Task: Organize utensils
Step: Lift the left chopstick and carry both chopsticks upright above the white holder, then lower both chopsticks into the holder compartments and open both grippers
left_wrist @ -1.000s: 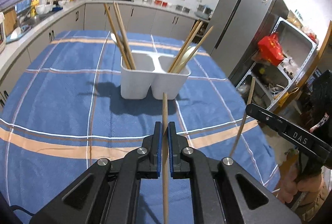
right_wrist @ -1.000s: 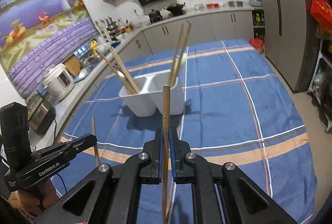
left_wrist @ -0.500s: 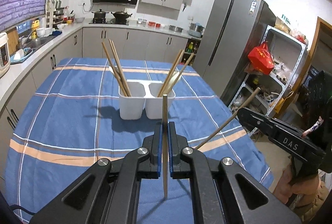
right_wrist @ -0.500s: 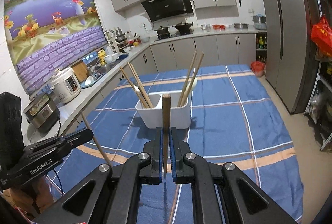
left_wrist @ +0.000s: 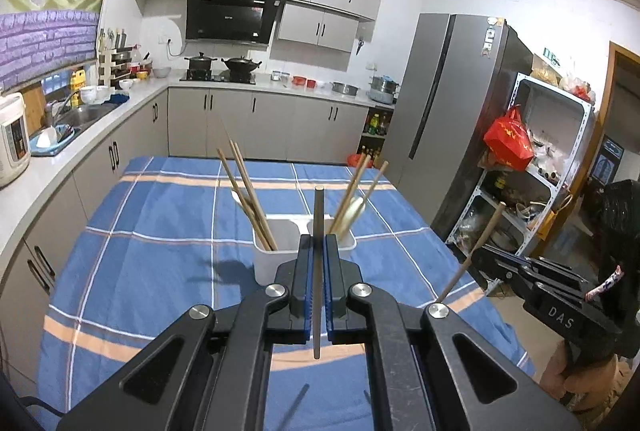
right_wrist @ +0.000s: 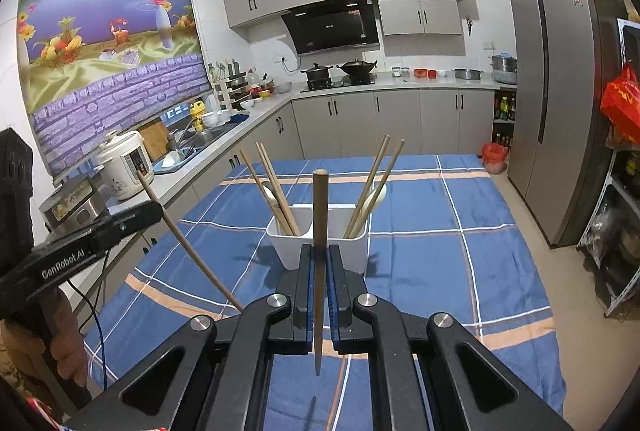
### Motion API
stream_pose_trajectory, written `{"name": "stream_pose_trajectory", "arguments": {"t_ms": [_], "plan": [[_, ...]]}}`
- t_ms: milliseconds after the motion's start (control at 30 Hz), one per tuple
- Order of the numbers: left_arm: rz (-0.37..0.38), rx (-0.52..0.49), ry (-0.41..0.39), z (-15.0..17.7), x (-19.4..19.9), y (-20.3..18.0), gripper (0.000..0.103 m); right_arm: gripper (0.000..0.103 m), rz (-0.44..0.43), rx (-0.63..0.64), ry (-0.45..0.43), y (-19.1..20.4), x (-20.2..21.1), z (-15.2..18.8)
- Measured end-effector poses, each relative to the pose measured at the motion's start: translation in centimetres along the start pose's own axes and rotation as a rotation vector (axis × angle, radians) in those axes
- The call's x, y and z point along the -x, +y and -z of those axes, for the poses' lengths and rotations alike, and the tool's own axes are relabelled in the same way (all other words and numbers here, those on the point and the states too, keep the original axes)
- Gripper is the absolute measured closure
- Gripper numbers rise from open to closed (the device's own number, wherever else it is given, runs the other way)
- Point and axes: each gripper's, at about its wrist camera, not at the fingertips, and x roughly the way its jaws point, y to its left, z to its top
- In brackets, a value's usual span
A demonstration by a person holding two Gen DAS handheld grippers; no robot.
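Left gripper clamped on a slim wooden chopstick, right gripper clamped on another wooden chopstick, both held above the blue plaid tablecloth, white two-compartment plastic holder just beyond, chopsticks leaning in each compartment.

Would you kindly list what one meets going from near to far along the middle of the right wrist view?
Right claw shut on a chopstick → white utensil holder → blue checked tablecloth → grey base cabinets → stove with black pots.
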Motion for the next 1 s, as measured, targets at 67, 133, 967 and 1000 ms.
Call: {"name": "stream_pose_trajectory", "arguments": {"t_ms": [67,133,967,1000], "plan": [[0.003,0.002,-0.007,-0.6,0.1,0.4,0.099,0.097,0.002,0.003,-0.002,0.2,-0.2,-0.4],[0.005,0.003,-0.011,-1.1,0.1,0.7,0.099,0.097,0.006,0.01,-0.004,0.4,-0.4,-1.0],[-0.001,-0.043,-0.042,-13.4,-12.4,3.1,0.103,0.097,0.059,-0.035,-0.079,-1.9,-10.4,-12.8],[-0.006,-0.037,-0.02,-13.2,-13.7,3.3,0.103,0.097,0.062,-0.05,-0.057,-2.4,-11.5,-12.6]]}}
